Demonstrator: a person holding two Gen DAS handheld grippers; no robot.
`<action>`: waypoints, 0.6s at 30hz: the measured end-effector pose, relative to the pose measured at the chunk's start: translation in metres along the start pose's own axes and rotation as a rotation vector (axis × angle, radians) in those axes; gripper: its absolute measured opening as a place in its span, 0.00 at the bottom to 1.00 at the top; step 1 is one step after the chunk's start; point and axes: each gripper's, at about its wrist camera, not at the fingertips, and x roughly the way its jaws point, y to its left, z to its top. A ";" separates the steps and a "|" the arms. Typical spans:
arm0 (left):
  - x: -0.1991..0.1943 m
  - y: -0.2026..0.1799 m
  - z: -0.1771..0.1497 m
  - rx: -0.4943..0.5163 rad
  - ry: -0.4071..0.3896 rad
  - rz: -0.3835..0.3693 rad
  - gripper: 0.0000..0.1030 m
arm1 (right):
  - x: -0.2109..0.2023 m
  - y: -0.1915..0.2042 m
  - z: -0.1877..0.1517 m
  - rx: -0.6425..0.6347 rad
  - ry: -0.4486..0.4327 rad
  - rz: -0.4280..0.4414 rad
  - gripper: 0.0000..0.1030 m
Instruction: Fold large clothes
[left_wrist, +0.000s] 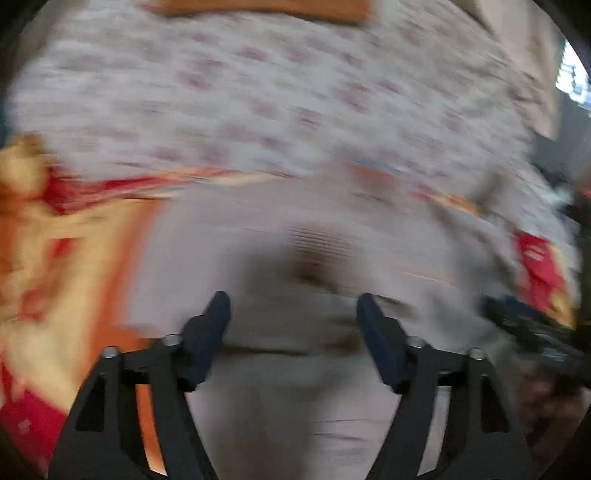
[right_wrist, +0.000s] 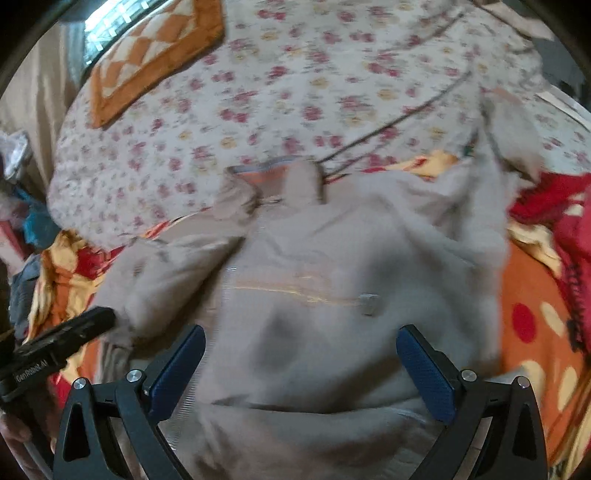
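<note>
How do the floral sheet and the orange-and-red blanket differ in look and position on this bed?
The floral sheet is pale with small red and yellow flowers; the blanket is bold orange and red with large dots. The sheet covers the far part of the bed; the blanket lies nearer, under the beige garment. The sheet looks flat; the blanket bunches at the sides. Both lie spread on the bed, and neither is touched by the tongs.

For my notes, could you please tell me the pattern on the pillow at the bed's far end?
The pillow has orange-and-cream checks, orange border; right wrist view.
</note>
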 end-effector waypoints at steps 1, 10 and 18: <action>0.001 0.014 -0.002 -0.023 -0.003 0.074 0.71 | 0.004 0.008 0.002 -0.019 0.005 0.016 1.00; 0.056 0.087 -0.031 -0.270 0.086 0.198 0.71 | 0.036 0.125 0.007 -0.420 0.024 0.001 1.00; 0.051 0.084 -0.027 -0.258 0.046 0.155 0.71 | 0.079 0.102 0.031 -0.270 0.081 0.026 0.17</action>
